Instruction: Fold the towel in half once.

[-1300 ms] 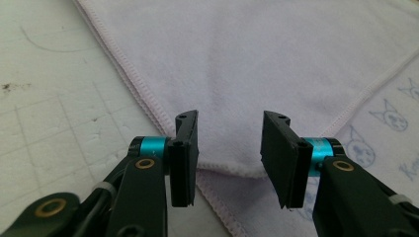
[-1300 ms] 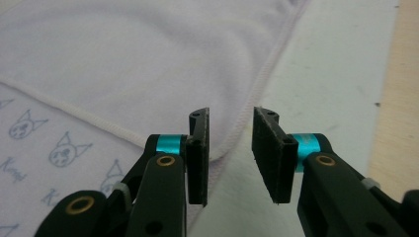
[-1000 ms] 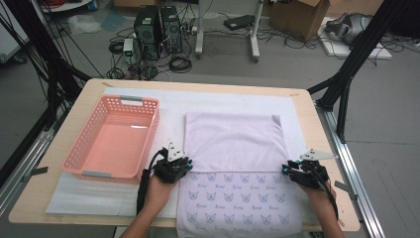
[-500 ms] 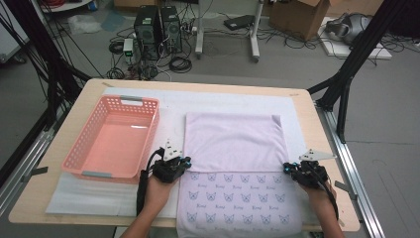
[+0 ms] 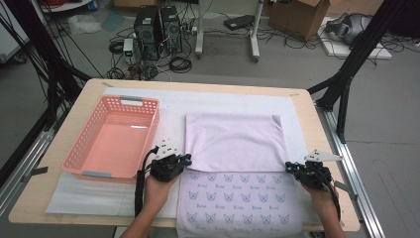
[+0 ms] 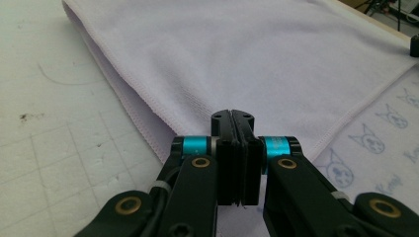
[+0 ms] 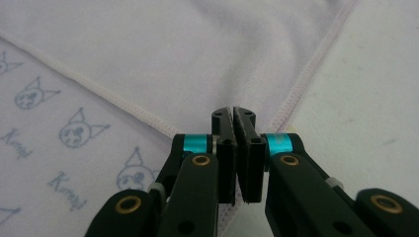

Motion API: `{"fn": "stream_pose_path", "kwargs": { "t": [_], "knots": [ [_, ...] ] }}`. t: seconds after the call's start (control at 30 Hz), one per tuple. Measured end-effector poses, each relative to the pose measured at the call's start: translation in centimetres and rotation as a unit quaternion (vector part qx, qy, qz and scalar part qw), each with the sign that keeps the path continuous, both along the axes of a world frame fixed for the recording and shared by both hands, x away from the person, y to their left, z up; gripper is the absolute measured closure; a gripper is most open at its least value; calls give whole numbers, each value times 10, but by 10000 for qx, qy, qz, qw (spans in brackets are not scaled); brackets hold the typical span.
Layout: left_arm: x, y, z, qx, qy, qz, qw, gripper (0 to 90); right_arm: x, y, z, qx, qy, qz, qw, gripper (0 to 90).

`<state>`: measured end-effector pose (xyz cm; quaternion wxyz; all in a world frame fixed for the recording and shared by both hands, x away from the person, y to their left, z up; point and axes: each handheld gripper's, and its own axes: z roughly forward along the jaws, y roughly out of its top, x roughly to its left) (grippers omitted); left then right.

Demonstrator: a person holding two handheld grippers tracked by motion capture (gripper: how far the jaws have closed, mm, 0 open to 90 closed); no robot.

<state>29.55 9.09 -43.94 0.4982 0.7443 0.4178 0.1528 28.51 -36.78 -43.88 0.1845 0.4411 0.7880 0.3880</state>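
On the table (image 5: pixel 307 114), seen from the high view, a lilac towel (image 5: pixel 233 144) lies folded once, its plain upper layer covering the far half and the cat-printed lower layer running toward the person and hanging a little over the near edge. The left gripper (image 5: pixel 184 159) sits at the left end of the fold's free edge, the right gripper (image 5: pixel 289 167) at the right end, and a pink basket (image 5: pixel 79 148) stands apart to the left. A lopsided second fold is the likely risk if one corner slips free while the other comes along.

Along the left gripper view, the left gripper (image 6: pixel 232 116) has its jaws pressed together over the corner of the plain layer. I judge it pinches the towel (image 6: pixel 247 59), though how much cloth lies between the pads is hidden. A shallow bite could let the hem slide out on lifting, or it may have caught the printed layer too and drag both.

Along the right gripper view, the right gripper (image 7: pixel 232 114) has just been closing and now stands pressed together at the stitched corner of the towel (image 7: pixel 188 54), right beside bare mat. The hold looks close to the hem, so it could peel off under tension.
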Motion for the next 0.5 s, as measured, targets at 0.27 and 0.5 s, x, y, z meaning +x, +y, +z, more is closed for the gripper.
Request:
{"fn": "stream_pose_path", "kwargs": {
  "t": [0.27, 0.5],
  "knots": [
    [-5, 4, 1, -234, 25, -6, 9997, 884, -3, -1, 1, 17, 20, -33, 10000, 882],
    [-30, 7, 1, -243, -12, -53, 9997, 885, -26, -1, 5, 46, -8, -69, 10000, 884]
  ]
}}
